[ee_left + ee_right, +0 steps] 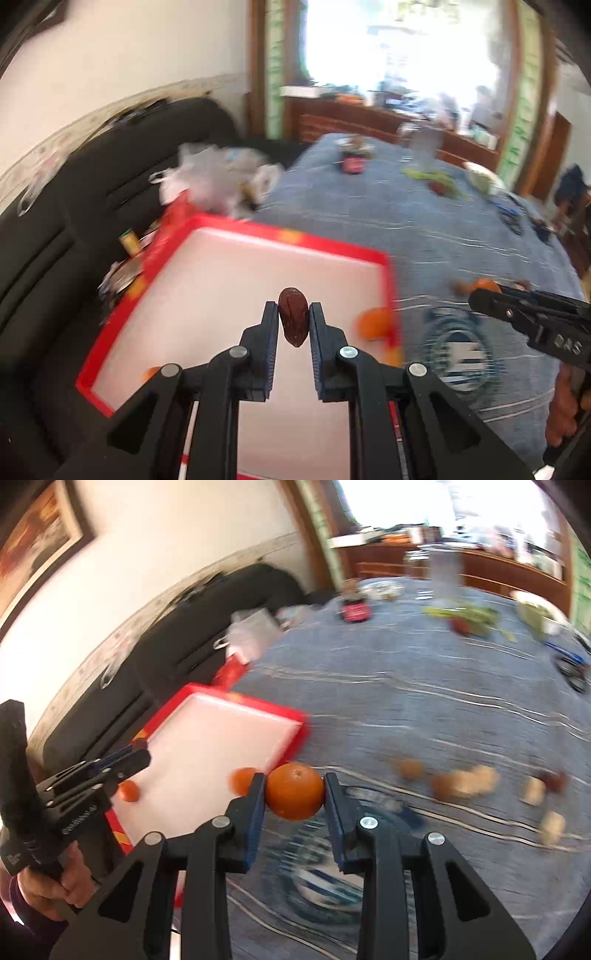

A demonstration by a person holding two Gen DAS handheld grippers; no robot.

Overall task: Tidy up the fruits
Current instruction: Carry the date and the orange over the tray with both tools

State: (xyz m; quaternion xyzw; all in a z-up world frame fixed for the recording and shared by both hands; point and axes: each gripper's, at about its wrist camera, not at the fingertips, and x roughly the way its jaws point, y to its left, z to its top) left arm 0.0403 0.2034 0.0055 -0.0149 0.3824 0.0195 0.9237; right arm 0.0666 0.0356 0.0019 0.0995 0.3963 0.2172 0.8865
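Left claw [293, 317]: pinched on a dark brown date [293, 316], held by its flanks, long axis upright, above the white floor of the red-rimmed tray [384, 258]. Right claw [294, 792]: clamped on an orange [294, 791] across its widest part, above the blue-clothed surface [406, 701] just beside the tray's near corner.

Already in the tray: two small orange fruits [128, 791], one near the left claw, one near the right-hand rim. Still loose on the surface, right of the orange: several pale and brown pieces [465, 781], too blurred to identify.

Handling, date: light, soft, wrinkled skin, probably sticky. Liable to cling to a pad on release. Gentle pressure only; grip at mid-body as shown.

Handling, orange: moderately heavy, firm, round, peel slightly yielding. Prone to rolling once set down. Grip across the equator, pads opposed, as shown; release low over the tray floor, clear of the rim.

Likely step in hand: transfer of both fruits to the tray.
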